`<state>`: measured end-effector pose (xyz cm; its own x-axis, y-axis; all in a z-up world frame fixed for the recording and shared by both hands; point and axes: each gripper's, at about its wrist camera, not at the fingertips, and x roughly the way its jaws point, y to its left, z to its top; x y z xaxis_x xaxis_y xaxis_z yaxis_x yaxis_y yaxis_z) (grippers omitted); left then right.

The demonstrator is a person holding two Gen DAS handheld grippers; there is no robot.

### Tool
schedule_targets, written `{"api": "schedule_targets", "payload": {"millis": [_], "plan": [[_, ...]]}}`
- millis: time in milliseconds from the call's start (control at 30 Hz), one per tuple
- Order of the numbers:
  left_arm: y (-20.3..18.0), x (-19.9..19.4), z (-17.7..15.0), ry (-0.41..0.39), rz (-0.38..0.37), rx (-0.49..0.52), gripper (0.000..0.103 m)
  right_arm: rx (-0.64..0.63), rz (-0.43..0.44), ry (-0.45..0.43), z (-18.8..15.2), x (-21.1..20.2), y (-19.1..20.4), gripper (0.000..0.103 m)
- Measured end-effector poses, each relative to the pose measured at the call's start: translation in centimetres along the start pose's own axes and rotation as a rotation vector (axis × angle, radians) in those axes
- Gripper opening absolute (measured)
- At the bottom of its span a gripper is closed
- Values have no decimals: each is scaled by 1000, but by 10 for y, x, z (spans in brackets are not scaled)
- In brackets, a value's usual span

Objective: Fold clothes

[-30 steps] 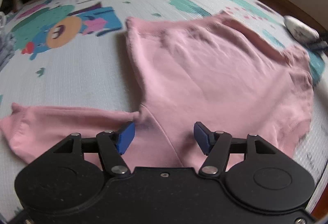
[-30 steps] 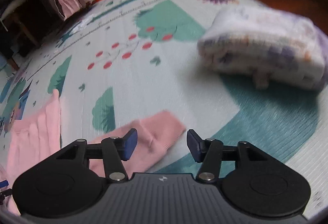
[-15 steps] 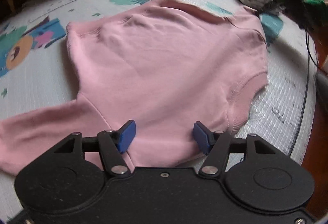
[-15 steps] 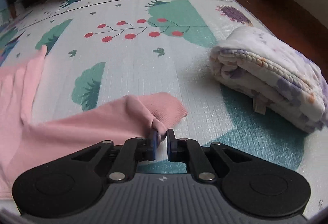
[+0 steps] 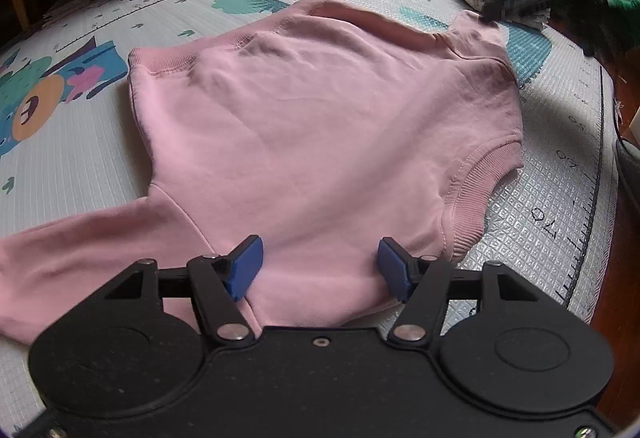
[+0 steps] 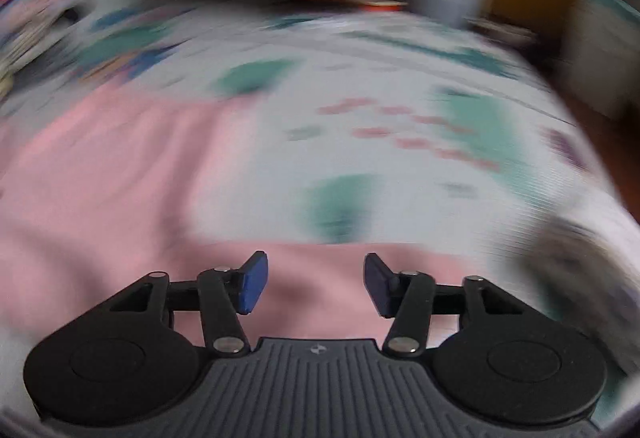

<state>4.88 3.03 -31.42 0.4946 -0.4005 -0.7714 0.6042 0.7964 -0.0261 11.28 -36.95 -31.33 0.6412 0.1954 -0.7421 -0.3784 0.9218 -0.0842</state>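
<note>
I see both claws released: left [image 5: 320, 264] parted, right [image 6: 311, 284] opening, empty; the pink sweater [image 5: 320, 109] lies flat on the mat [image 5: 72, 141].

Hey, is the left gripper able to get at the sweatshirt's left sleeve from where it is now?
Probably yes. The left gripper hovers open over the pink sweatshirt, and the sleeve lies flat beside it with nothing on top.

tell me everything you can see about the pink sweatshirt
The pink sweatshirt is soft, fleece-like knit with ribbed hem, collar and cuffs. It lies flat on the patterned play mat. One long sleeve stretches left across the mat; the other side looks folded over the body. Mild wrinkles remain. The left gripper hovers open over its near edge.
</note>
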Motion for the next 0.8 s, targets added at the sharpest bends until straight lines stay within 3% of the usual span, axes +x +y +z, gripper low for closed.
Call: {"api": "schedule_targets", "payload": {"millis": [67, 167, 233, 367, 433, 467, 567, 667, 800], "plan": [[0, 0, 0, 0, 1, -1, 63, -36, -27, 103, -10, 23, 10, 54], [0, 0, 2, 10, -5, -2, 63, 96, -42, 109, -7, 18, -13, 55], [4, 0, 8, 27, -24, -8, 64, 55, -21, 74, 0, 10, -10, 54], [29, -6, 27, -12, -33, -154, 64, 101, 28, -11, 34, 14, -2, 53], [41, -8, 36, -39, -22, -197, 63, 31, 79, -64, 57, 21, 15, 46], [47, -8, 41, -50, -12, -205, 63, -14, 106, -85, 68, 25, 25, 37], [60, -1, 56, -67, 36, -193, 59, -153, 193, -113, 95, 39, 57, 25], [72, 17, 68, -57, 47, -151, 54, -277, 227, -100, 104, 58, 80, 23], [84, 46, 69, 21, 53, -64, 49, -256, 231, -20, 81, 84, 56, 22]]}}
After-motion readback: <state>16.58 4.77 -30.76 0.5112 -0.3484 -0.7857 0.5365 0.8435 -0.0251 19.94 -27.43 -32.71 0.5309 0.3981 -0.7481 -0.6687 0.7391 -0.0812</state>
